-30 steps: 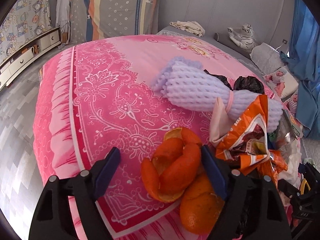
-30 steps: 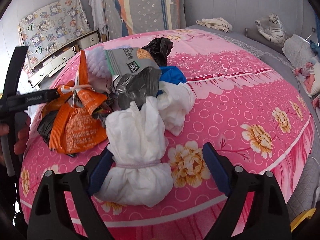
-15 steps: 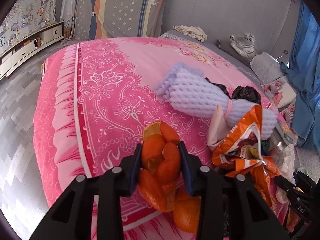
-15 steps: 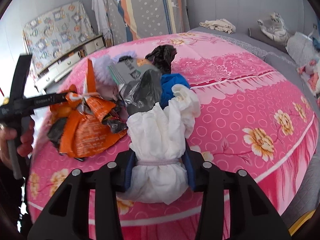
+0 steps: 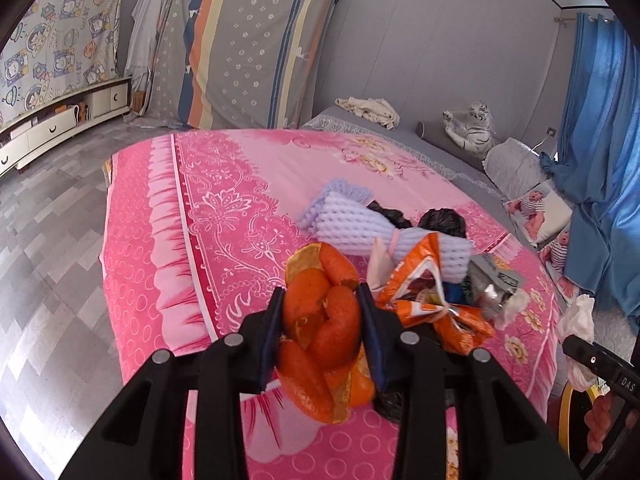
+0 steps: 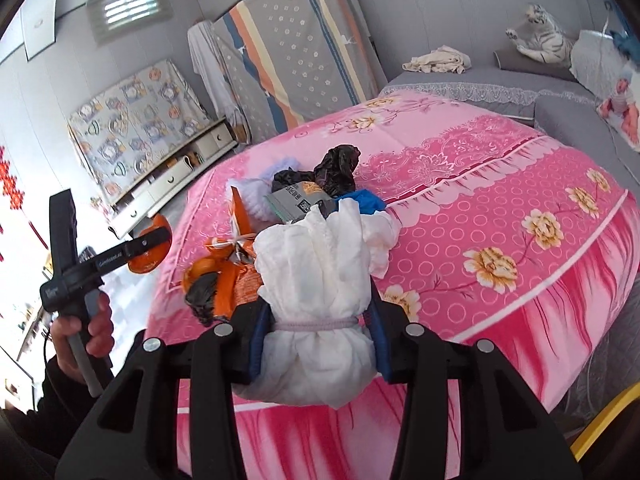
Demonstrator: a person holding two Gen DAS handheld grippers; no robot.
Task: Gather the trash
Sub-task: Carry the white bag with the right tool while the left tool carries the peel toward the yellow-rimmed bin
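Both loads have come up off the pink bedspread [image 5: 208,216] since a second ago, when our tongs stood wide apart around them. Now our left tongs [image 5: 320,312] are clamped on the orange peel [image 5: 320,332], the blue pads pressing its sides, and the curled peel hangs clear of the bed near its front edge. Over on the other side, our right tongs [image 6: 316,324] are squeezed tight on the white tissue bundle [image 6: 320,280], gripping it right at the pale band that cinches its waist; the bundle is lifted above the bedspread's edge.

Behind the peel we see the rest of the trash in a loose heap on the bed: the orange snack wrapper [image 5: 424,284] just beside the left tongs, the knobbly lilac foam roll [image 5: 360,228] lying across behind it, black plastic bags [image 5: 444,220] touching the foam, and a silvery grey packet [image 5: 496,284] on the far side of the wrapper. From the right wrist view the same heap sits just beyond the bundle, with a blue scrap [image 6: 366,200] next to the bundle.

Further back, a plush white tiger [image 5: 472,128] sits on the grey bed, well apart from the heap.
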